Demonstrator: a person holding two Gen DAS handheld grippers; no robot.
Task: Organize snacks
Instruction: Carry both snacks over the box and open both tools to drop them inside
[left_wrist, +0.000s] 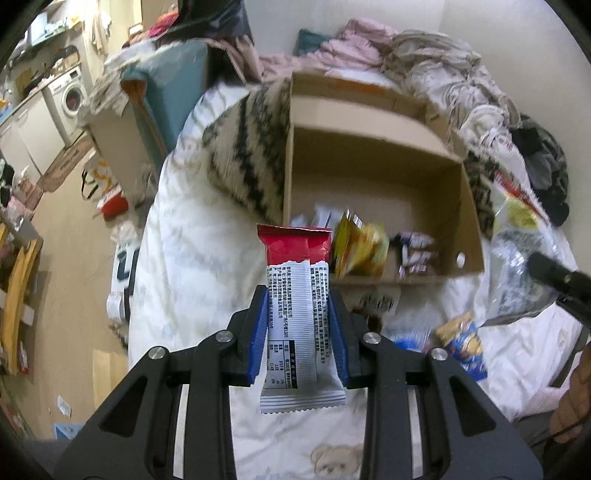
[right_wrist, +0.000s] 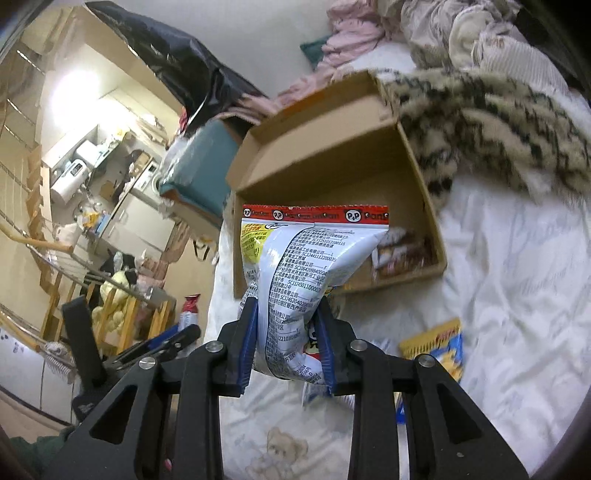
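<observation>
Left claw (left_wrist: 298, 328) clamped across the lower half of a long red-and-white snack bar (left_wrist: 298, 314), blue pads (left_wrist: 260, 332) pressing its two long edges; the bar stands upright between them, red end up, crimped white end hanging free below. Judged light and fairly stiff, with a slick film wrapper; a grip across the middle of the body suits it, the crimped ends would slide or tear. Right claw (right_wrist: 286, 339) clamped on the lower part of a puffy white snack bag (right_wrist: 310, 269) with a red top seal; the bag pinches in to a waist at the pads and balloons above. Judged light, soft and air-filled, contents probably brittle, so a gentle squeeze low on the body is safer than a hard one. Both items are held in the air above the bed (left_wrist: 207, 258), just short of the cardboard box's (left_wrist: 373, 177) near wall. The box lies open on the bed, flaps up, its far side against a striped furry blanket (left_wrist: 247, 155). Inside, along the near wall: a yellow packet (left_wrist: 360, 251) and small pale wrapped pieces (left_wrist: 415, 253); the rest of the floor looks bare. A blue-and-yellow packet (left_wrist: 463, 347) lies loose on the bed outside the box.
</observation>
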